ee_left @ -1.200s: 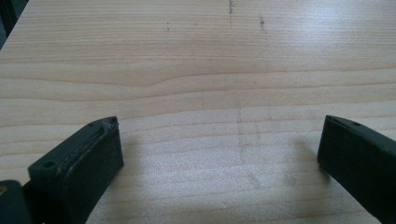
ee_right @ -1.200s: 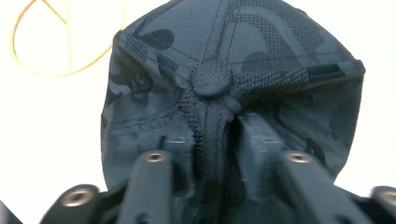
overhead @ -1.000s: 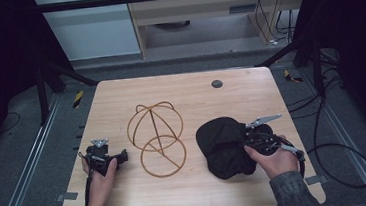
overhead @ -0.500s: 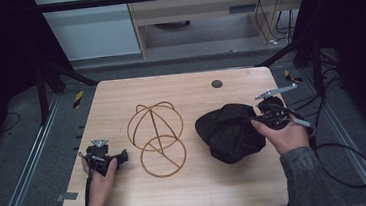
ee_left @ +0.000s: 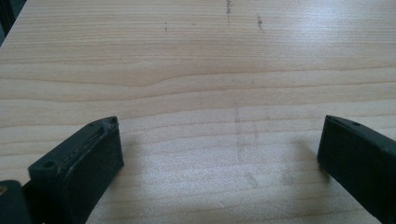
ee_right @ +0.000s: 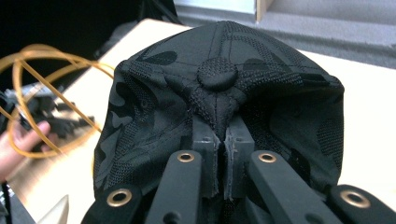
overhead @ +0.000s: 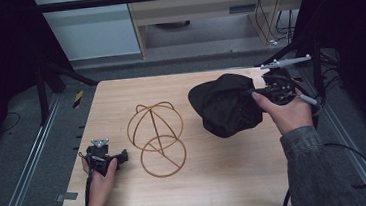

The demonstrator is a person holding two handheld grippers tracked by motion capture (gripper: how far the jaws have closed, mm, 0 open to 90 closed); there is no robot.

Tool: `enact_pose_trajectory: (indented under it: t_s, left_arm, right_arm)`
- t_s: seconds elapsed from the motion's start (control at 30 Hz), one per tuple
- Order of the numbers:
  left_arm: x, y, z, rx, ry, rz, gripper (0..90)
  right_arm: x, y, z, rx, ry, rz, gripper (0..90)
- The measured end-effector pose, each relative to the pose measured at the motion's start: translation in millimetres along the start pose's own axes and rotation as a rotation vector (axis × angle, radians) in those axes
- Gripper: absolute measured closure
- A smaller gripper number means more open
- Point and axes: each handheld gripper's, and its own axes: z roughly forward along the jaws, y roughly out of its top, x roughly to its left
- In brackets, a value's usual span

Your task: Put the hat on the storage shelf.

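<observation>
Near edge of desk (overhead: 228, 179), left side: left gripper (overhead: 106, 158) held low over the wood in a hand (overhead: 99, 178). Jaws spread wide, nothing between them, bare wood grain beneath in the left gripper view (ee_left: 219, 154).

Just beyond, toward desk centre: wire frame (overhead: 156, 138), tan, built of crossed hoops over a flat ring, standing upright on the desk. Seen again at left in the right gripper view (ee_right: 42, 93), well apart from the cap.

Farther back, right side: right gripper (overhead: 265, 93) carried in a hand (overhead: 290, 113), raised above the desk. Jaws fully closed, pinching a fold of fabric just below the crown button of the black cap (ee_right: 219, 93). Cap (overhead: 226, 104) hanging from that pinch, clear of the desk or barely over it, crown facing the gripper camera, right of the wire frame and not touching it.

Far edge: small dark round spot (overhead: 216, 74) on the wood.
</observation>
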Motion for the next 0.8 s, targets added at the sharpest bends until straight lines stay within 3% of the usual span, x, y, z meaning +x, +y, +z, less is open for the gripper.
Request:
enact_pose_trajectory:
  t_s: [0.2,0.4,0.8]
  left_arm:
    - [0.0,0.0,0.0,0.0,0.0,0.0,0.0]
    - [0.0,0.0,0.0,0.0,0.0,0.001,0.0]
    - [0.0,0.0,-0.1,0.002,0.001,0.001,0.0]
  right_arm:
    - [15.6,23.6,-5.1,-0.065,0.021,-0.013,86.1]
    - [31.6,38.2,-5.9,-0.091,0.064,-0.027,86.2]
    - [65.8,49.3,-0.9,-0.108,0.157,-0.074,86.2]
